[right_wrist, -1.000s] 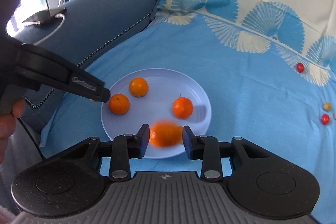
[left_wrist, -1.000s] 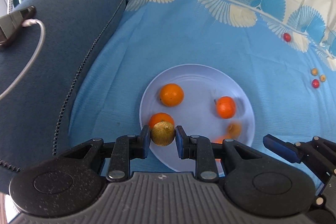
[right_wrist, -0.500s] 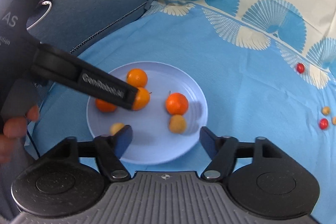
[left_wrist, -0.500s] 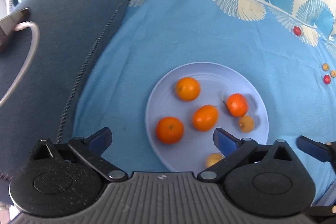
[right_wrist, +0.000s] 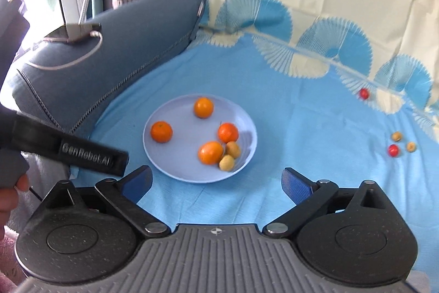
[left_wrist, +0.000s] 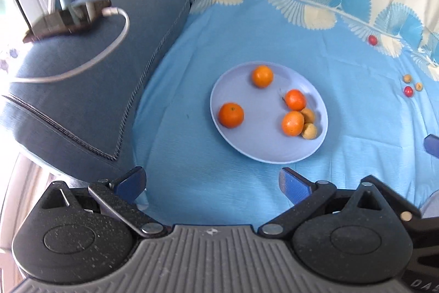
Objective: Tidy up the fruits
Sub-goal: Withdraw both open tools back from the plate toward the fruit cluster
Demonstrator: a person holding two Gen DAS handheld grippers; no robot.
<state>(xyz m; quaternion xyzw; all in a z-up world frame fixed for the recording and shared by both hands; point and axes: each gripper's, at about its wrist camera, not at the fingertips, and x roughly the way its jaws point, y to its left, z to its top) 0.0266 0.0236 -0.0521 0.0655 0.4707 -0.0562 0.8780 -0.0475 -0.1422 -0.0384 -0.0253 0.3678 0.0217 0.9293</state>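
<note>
Both my jaws are empty, left spread wide, right still opening. Ahead of them, the plate [left_wrist: 238,144] holds oranges [left_wrist: 231,115]; loose berries [right_wrist: 393,150] lie far right: small, light, roll-prone, bruisable, so pinch gently across their middles.

left tool [left_wrist: 212,184] spread wide and empty; right tool [right_wrist: 216,183] opening, nothing between its jaws

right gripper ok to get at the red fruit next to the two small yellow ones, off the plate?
Probably yes. The right gripper is opening with nothing between its fingers, and the red fruit lies exposed on bare cloth, clear of the plate.
</note>
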